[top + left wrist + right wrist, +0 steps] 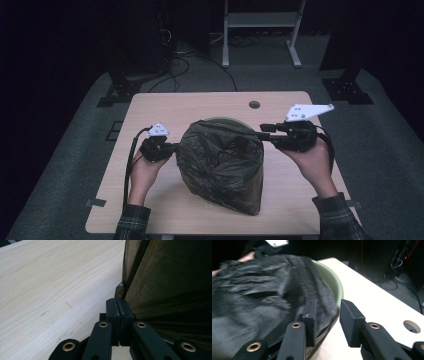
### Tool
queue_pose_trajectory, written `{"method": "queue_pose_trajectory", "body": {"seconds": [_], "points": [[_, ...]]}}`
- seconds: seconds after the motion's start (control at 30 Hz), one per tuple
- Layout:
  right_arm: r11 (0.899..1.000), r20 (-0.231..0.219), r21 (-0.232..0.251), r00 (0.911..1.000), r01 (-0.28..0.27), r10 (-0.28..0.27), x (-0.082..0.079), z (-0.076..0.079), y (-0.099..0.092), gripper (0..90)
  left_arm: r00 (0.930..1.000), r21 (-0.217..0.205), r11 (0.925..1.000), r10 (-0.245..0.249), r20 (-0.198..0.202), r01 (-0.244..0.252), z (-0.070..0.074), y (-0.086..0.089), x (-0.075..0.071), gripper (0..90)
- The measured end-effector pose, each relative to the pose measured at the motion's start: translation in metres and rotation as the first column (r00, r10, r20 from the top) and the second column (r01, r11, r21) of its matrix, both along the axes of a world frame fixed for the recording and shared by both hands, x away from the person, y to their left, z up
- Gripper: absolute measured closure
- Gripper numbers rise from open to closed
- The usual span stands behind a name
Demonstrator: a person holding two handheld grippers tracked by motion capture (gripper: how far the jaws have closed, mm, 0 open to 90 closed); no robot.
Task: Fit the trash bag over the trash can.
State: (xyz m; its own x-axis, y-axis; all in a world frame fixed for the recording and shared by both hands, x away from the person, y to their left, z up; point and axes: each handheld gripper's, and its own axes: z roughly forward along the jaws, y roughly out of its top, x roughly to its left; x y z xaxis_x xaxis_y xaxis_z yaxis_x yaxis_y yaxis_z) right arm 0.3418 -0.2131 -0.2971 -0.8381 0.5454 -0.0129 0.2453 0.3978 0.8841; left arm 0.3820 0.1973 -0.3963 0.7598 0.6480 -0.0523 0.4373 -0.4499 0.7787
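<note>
High view: we work a black bag (220, 167) over a green bin (227, 120) at the middle of the table (165, 107). Nearest us the bag hangs loose down the bin's front; it drapes the top but is not seated all round. Our left gripper (176, 146) is clamped on the bag's edge at its left side. Our right gripper (264, 131), jaws apart and holding nothing, hovers at the rim; 1 side is left to tuck.

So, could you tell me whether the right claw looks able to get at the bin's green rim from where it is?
Probably yes: the right claw is open, right beside the green rim, with only the black bag draped over part of it.
</note>
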Motion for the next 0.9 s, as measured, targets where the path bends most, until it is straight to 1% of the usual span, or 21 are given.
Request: {"method": "queue_pose_trajectory", "body": {"seconds": [0.03,0.07,0.17,0.2,0.23,0.27,0.3,0.37,0.4,0.43,0.47,0.5,0.57,0.67,0.7,0.77,0.8,0.9], "points": [[1.000,-0.004,-0.003,1.0000,0.008,-0.008,0.006,-0.002,0.003,64.5,1.0000,0.000,1.0000,0.000,0.000,0.000,0.000,0.000,0.000,88.9],[1.000,-0.017,0.001,0.9999,0.003,-0.003,0.011,-0.004,0.004,63.6,1.0000,-0.002,1.0000,0.000,-0.001,0.000,0.000,-0.001,0.000,88.9],[1.000,-0.067,0.022,0.9977,-0.014,0.015,0.024,-0.012,0.009,62.8,1.0000,-0.001,1.0000,-0.001,-0.003,0.001,-0.001,0.000,0.001,88.9],[1.000,-0.072,0.014,0.9973,-0.011,0.012,0.026,-0.014,0.011,63.8,1.0000,-0.001,1.0000,-0.001,-0.001,0.001,-0.001,0.000,0.001,88.9],[1.000,-0.070,0.012,0.9975,-0.008,0.009,0.027,-0.015,0.012,71.5,1.0000,-0.003,1.0000,0.000,-0.001,0.000,0.000,0.000,0.001,88.9],[0.999,-0.068,0.030,0.9975,-0.021,0.023,0.028,-0.016,0.012,75.1,1.0000,-0.005,1.0000,0.000,-0.001,0.000,0.000,0.000,0.000,89.0],[0.999,-0.061,0.036,0.9980,-0.013,0.015,0.028,-0.016,0.011,78.7,1.0000,-0.004,1.0000,0.002,0.001,-0.002,0.001,0.001,0.000,89.0],[0.998,-0.041,0.055,0.9990,-0.012,0.014,0.027,-0.013,0.009,89.9,1.0000,-0.003,1.0000,0.004,0.005,-0.004,0.001,0.002,0.001,89.0],[0.999,-0.026,0.038,0.9996,0.007,-0.006,0.027,-0.011,0.009,90.0,0.9999,-0.002,1.0000,0.009,0.008,-0.009,0.001,0.002,0.001,89.0],[0.999,-0.020,0.021,0.9995,0.024,-0.023,0.029,-0.011,0.009,90.0,0.9999,-0.002,0.9999,0.012,0.009,-0.012,0.001,0.002,0.002,89.1],[0.999,-0.020,0.019,0.9994,0.027,-0.026,0.030,-0.011,0.008,90.0,0.9999,0.003,0.9999,0.014,0.008,-0.014,0.001,0.003,0.004,89.7],[0.999,-0.022,0.016,0.9992,0.035,-0.035,0.033,-0.013,0.008,90.0,0.9997,0.000,0.9997,0.023,0.010,-0.023,0.000,0.003,0.005,89.7],[0.998,-0.026,-0.002,0.9974,0.067,-0.067,0.038,-0.019,0.007,90.0,0.9997,0.013,0.9996,0.024,0.004,-0.024,-0.002,0.002,0.009,89.7],[0.994,-0.034,-0.015,0.9935,0.108,-0.108,0.046,-0.030,0.005,90.0,0.9995,0.035,0.9989,0.031,-0.010,-0.030,-0.007,-0.001,0.016,89.7],[0.993,-0.046,-0.016,0.9921,0.116,-0.117,0.049,-0.034,0.004,90.0,0.9995,0.041,0.9988,0.029,-0.013,-0.028,-0.009,-0.002,0.017,89.8],[0.991,-0.058,-0.026,0.9899,0.128,-0.130,0.052,-0.043,0.003,90.0,0.9994,0.053,0.9983,0.025,-0.023,-0.024,-0.012,-0.004,0.019,89.8],[0.990,-0.064,-0.032,0.9887,0.134,-0.136,0.054,-0.048,0.002,90.0,0.9993,0.066,0.9975,0.026,-0.027,-0.024,-0.013,-0.005,0.020,89.8],[0.987,-0.086,-0.052,0.9841,0.151,-0.155,0.057,-0.063,0.001,90.0,0.9986,0.075,0.9969,0.026,-0.046,-0.022,-0.019,-0.007,0.020,89.7]]}}
